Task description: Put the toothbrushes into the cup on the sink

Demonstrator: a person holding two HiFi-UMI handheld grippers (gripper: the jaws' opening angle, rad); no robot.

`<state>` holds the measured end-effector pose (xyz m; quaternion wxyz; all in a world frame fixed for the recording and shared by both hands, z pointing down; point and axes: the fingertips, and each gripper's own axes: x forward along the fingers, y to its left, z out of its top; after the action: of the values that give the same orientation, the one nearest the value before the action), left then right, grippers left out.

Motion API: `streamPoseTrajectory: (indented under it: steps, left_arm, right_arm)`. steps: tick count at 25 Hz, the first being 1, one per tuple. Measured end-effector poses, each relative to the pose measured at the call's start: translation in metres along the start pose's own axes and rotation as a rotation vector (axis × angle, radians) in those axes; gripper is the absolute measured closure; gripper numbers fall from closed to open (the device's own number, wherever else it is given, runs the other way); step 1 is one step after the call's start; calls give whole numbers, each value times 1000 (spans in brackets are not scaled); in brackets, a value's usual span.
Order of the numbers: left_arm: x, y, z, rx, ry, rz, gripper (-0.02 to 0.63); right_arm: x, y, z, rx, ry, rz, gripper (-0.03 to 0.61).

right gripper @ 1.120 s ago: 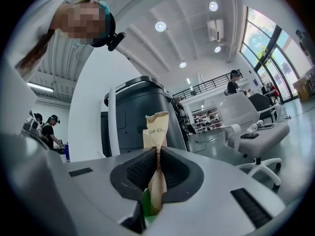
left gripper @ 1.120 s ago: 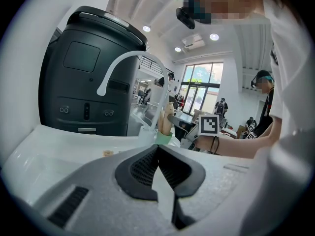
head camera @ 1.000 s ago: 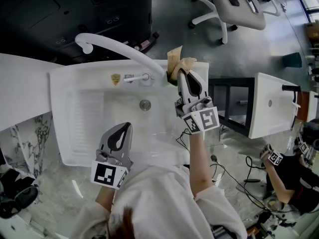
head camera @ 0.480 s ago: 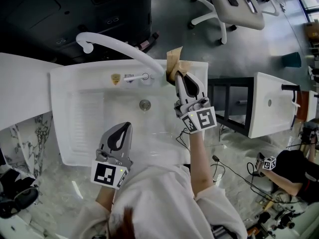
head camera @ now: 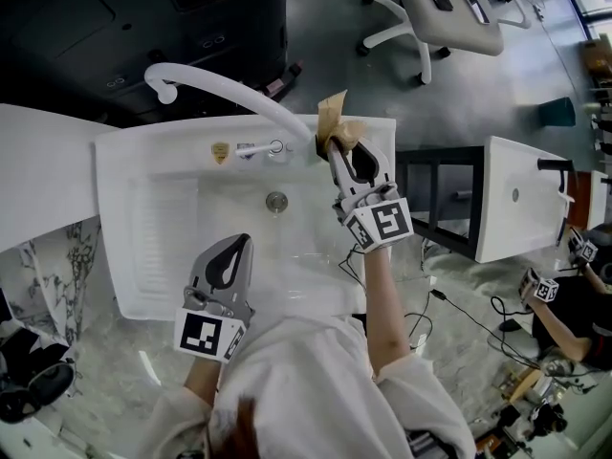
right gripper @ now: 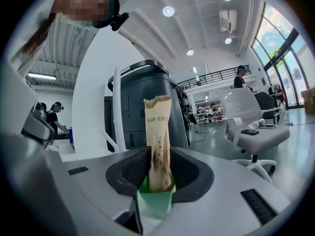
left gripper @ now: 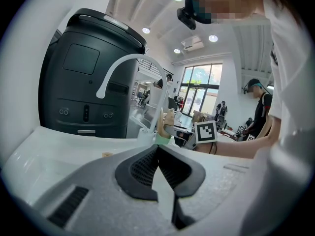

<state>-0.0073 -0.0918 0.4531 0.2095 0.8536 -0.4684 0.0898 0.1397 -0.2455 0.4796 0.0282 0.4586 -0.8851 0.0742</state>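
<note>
Your right gripper (head camera: pixel 337 147) has swung a little toward the base of the tap (head camera: pixel 220 84) since a second ago, and its jaws have just been opening. They now stand narrowly apart, with the paper-sleeved toothbrush (right gripper: pixel 158 132) upright between them. From the right gripper view you cannot be sure the pads have fully left the sleeve, but they look eased off it rather than clamped. The sleeve's lower end sits inside the green cup (right gripper: pixel 155 200), which is right under the jaw tips. From the head view, the cup's place is the back right corner of the sink (head camera: pixel 153 228), just beside the foot of the tap. There the tan paper (head camera: pixel 333 113) sticks up past your gripper's tips, and a second tan shape shows close beside it. Your left gripper (head camera: pixel 243 243) has not shifted. It hangs over the front part of the basin, well apart from the cup. Its jaws are together at the tips and hold nothing, as the left gripper view shows plainly.
</note>
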Motion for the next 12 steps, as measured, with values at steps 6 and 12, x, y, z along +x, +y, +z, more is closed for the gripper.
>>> streamPoseTrajectory:
  steps: [6,12]
  left_arm:
    - [-2,0,1,-1,-5,-1,600]
    - [-3,-2,5,6,-17,-2,600]
  right_arm:
    - [0,-2,-8,26,48,-1,379]
    - [-6,1,2,15,34,7,370]
